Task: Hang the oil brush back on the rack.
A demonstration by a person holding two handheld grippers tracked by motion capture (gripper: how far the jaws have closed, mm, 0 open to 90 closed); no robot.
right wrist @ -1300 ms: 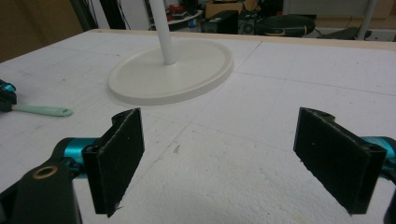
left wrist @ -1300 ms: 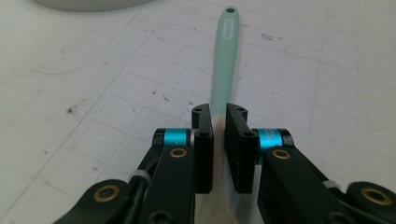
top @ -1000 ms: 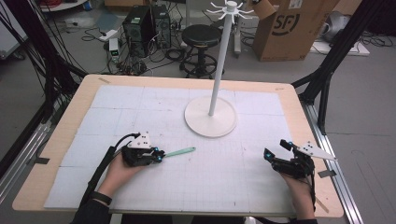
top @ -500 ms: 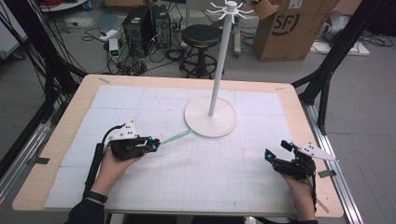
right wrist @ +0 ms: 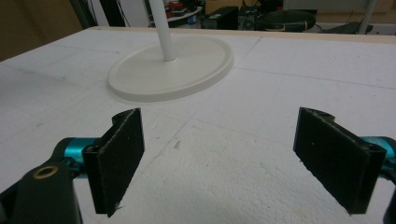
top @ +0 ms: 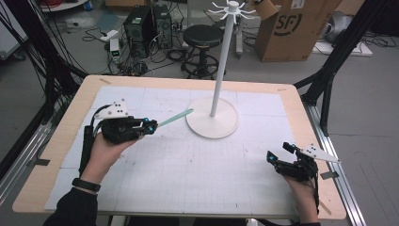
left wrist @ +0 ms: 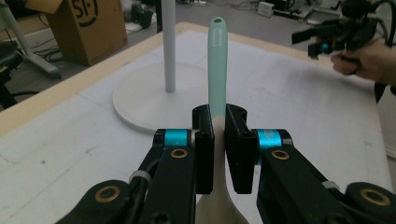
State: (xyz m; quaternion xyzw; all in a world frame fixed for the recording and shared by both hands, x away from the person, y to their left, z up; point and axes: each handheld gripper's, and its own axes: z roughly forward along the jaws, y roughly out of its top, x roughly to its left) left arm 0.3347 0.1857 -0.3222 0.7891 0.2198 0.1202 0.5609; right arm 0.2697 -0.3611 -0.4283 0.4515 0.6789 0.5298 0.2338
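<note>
My left gripper is shut on a pale green spoon, raised above the left part of the table with the handle pointing toward the white stand. Between the closed black pads, the spoon's handle sticks out forward with a small hole at its tip, and its bowl lies behind the pads. The white stand is a round base with a tall pole topped by small hooks. My right gripper rests open at the table's right front, pads wide apart with nothing between them.
The table is a wooden board covered by a white gridded mat. Behind it on the floor stand a black stool, computer cases and a cardboard box. Black frame legs flank the table.
My left gripper has lifted the spoon off the mat and carried it up and away from the person, the handle now angled toward the stand's base. The right gripper has stayed where it was.
</note>
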